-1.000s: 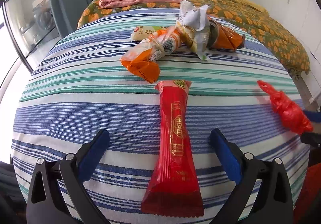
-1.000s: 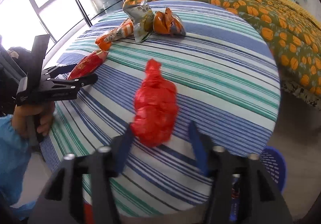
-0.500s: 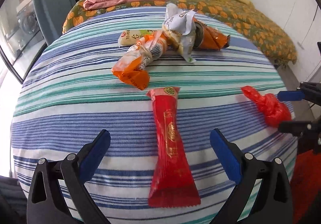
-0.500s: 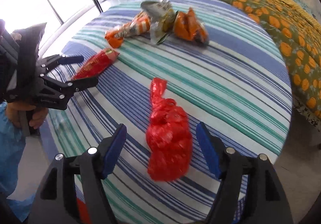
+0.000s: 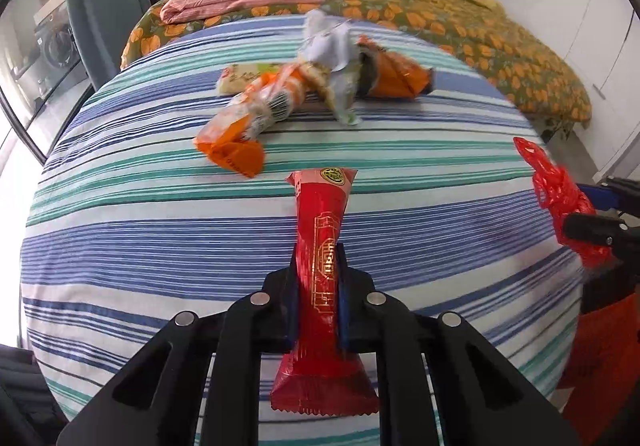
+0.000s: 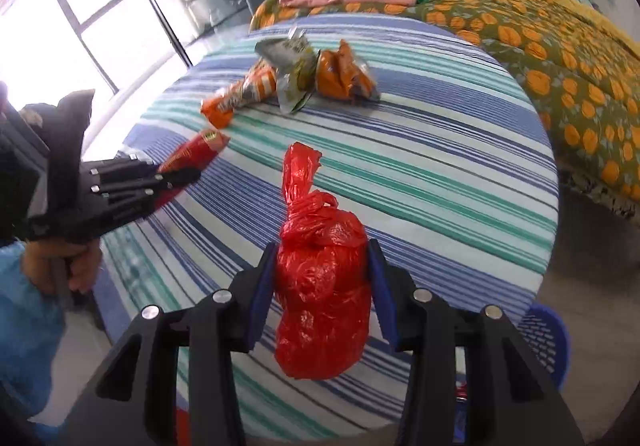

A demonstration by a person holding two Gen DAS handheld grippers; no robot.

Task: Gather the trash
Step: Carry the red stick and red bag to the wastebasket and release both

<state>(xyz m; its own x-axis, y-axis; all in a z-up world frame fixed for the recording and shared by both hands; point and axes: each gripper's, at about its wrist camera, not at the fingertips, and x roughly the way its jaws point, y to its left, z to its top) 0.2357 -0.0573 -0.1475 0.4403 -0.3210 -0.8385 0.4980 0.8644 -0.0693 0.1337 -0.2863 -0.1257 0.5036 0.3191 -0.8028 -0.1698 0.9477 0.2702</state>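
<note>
Both your grippers have squeezed in since before. Your left gripper [image 5: 319, 286] pinches the red wrapper [image 5: 322, 274]. Your right gripper [image 6: 322, 278] is closing on the red bag [image 6: 322, 286], above the striped table [image 6: 440, 166].

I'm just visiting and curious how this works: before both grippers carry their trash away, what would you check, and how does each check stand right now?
1. Left gripper clamped on the red wrapper: ok, pads pinch its middle.
2. Right gripper firm on the red plastic bag: not ok yet, jaws closing, pads at its sides.
3. Bag's knotted top free of the fingers: ok.
4. Blue basket beside the table ready to take the trash: cannot tell, only its rim shows.
5. Trash left on the striped tablecloth: not ok, the orange wrappers remain.
</note>
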